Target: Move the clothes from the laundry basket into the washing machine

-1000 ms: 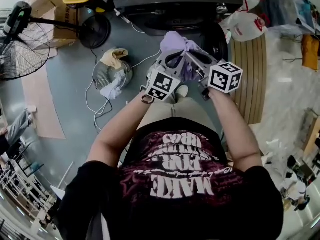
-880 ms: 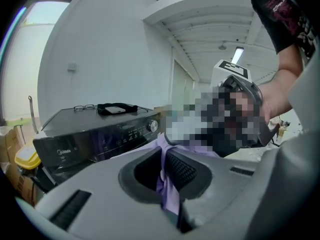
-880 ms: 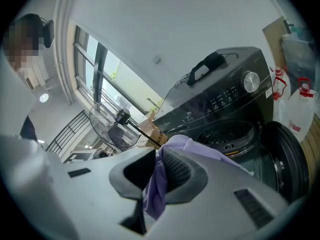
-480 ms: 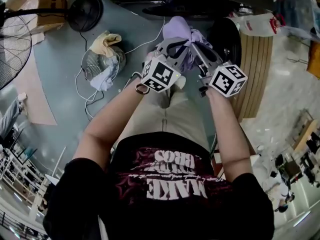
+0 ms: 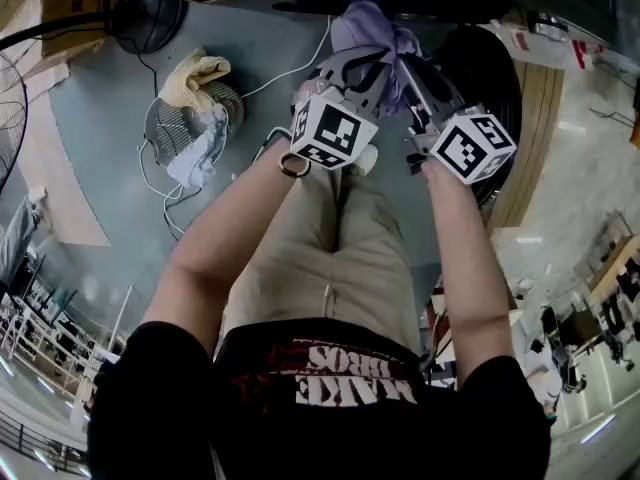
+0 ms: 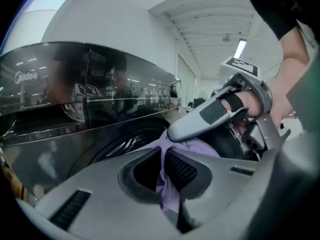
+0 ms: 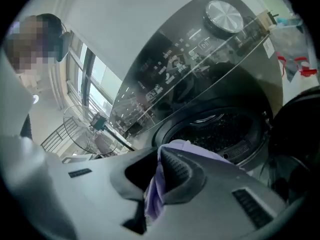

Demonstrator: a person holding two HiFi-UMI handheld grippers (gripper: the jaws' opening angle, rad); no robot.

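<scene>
A dark grey front-loading washing machine (image 7: 200, 79) fills the space ahead, its drum mouth (image 7: 220, 129) gaping. Its round black door (image 5: 490, 98) hangs swung out on the right, close beside the right arm. Off to the left on the grey-blue floor (image 5: 100, 188) stands a wire-caged pedestal fan (image 7: 82, 126). Nearer sits a round wire laundry basket (image 5: 160, 133) holding a tan cloth (image 5: 195, 73) and a white cloth (image 5: 195, 158). A thin white cable (image 5: 290, 73) trails across the floor between basket and machine.

The lilac fabric garment (image 5: 370, 33) is bunched up right before the drum mouth, held between both tools. The left gripper (image 6: 161, 170) is clamped tight on a fold of it. The right gripper (image 7: 159, 176) is likewise pinched closed on the cloth, the two side by side with their tips nearly meeting.
</scene>
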